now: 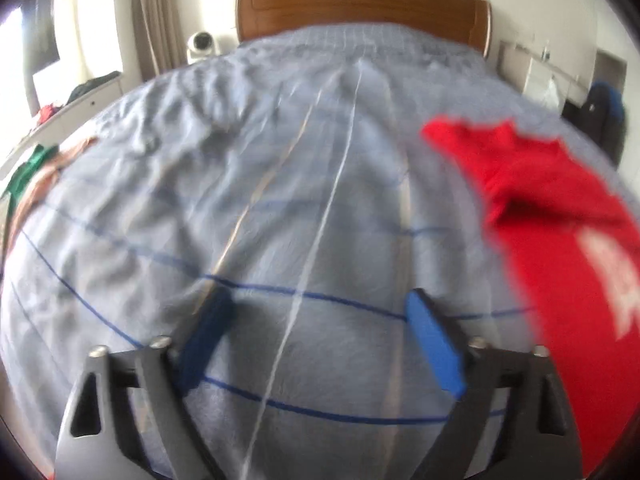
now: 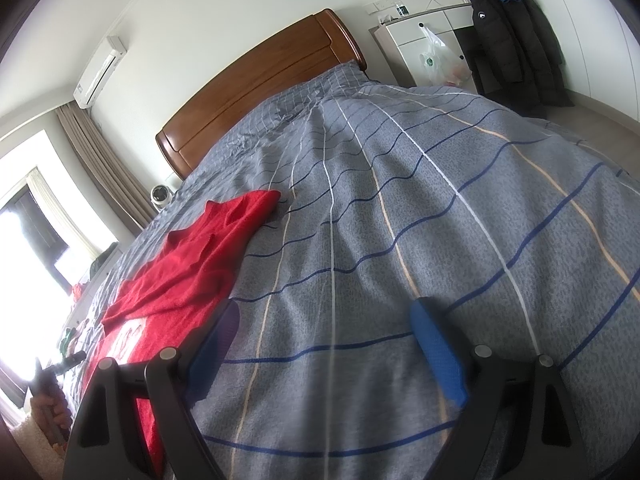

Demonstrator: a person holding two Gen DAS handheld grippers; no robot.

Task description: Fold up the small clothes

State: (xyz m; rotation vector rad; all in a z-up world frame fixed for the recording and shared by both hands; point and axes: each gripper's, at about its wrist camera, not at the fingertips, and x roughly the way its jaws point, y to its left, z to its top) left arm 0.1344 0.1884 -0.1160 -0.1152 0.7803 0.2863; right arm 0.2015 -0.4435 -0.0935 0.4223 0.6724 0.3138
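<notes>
Red shirt (image 1: 560, 216) (blurred, cut off) on bedspread (image 1: 280, 184)

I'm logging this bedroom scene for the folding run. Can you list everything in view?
Red knit garment with white print: one, spread on the bed's left half.
Blue-grey striped quilt: one, covers the bed.
Brown wooden headboard: one, far end.
White cabinet: one, right of the headboard; white plastic bag hangs on it.
Black padded jacket: one, hanging beside the cabinet.
White air conditioner: one, high on the wall.
Left gripper: jaws open, empty.
Right gripper: jaws open, empty.
</notes>
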